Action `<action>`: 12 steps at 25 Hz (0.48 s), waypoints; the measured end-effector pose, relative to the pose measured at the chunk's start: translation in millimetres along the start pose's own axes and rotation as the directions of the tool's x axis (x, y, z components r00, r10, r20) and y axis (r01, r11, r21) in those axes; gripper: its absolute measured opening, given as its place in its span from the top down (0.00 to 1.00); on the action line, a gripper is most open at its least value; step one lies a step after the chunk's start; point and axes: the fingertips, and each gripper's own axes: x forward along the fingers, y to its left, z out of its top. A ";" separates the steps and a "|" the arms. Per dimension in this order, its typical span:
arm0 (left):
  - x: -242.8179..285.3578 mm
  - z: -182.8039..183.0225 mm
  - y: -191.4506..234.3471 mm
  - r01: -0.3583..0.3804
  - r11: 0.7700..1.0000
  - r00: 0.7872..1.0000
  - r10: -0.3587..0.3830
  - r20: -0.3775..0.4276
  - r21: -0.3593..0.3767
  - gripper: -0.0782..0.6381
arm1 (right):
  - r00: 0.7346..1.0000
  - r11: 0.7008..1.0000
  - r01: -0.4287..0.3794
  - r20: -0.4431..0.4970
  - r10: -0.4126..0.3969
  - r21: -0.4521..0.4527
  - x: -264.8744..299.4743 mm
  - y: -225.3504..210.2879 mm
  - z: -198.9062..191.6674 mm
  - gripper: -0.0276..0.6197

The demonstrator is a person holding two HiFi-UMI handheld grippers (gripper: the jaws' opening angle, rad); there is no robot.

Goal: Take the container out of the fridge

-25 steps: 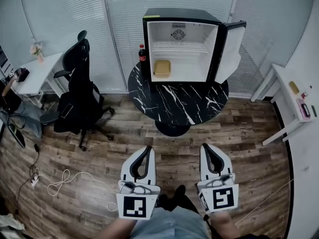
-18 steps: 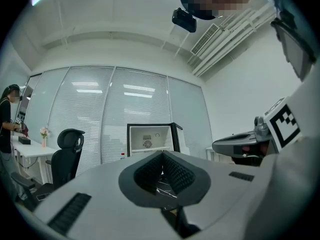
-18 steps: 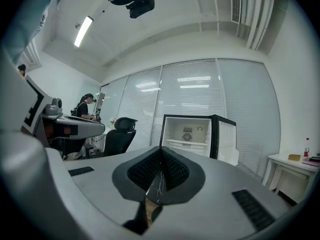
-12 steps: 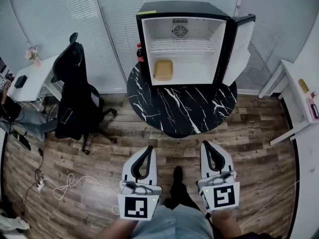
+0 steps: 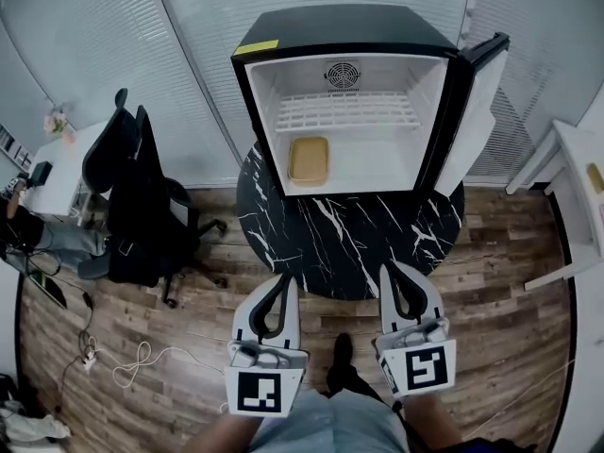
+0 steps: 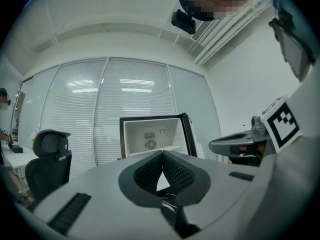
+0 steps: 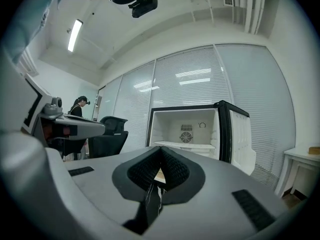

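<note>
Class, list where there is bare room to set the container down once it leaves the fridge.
The table is bare from the fridge to its near rim. Inside, the floor right of the container and the shelf are free. The fridge fills the table's back.

No text can be read; the yellow label (image 5: 256,47) on the fridge (image 5: 349,26) is too small.

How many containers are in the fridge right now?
1: a tan container on the fridge floor, left side, under the bare wire shelf. The open door shows its inside only partly, so more could hide there.
</note>
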 end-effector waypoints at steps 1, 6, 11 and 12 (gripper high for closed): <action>11.3 1.1 1.1 0.001 1.000 1.000 -0.001 -0.003 0.007 0.87 | 1.000 1.000 -0.002 0.003 0.002 0.004 8.7 -7.0 1.6 0.94; 57.9 4.6 -1.4 -0.008 1.000 1.000 0.008 -0.004 0.025 0.87 | 1.000 1.000 -0.013 0.023 0.013 0.014 39.9 -41.1 3.5 0.94; 83.9 7.4 -2.6 -0.018 0.997 1.000 0.019 -0.010 0.072 0.87 | 0.999 0.999 -0.042 0.033 0.041 0.023 65.4 -61.5 3.4 0.94; 87.8 6.9 -0.7 -0.023 0.997 1.000 0.024 -0.012 0.073 0.87 | 0.998 0.999 -0.049 0.037 0.048 0.020 71.1 -63.8 4.4 0.94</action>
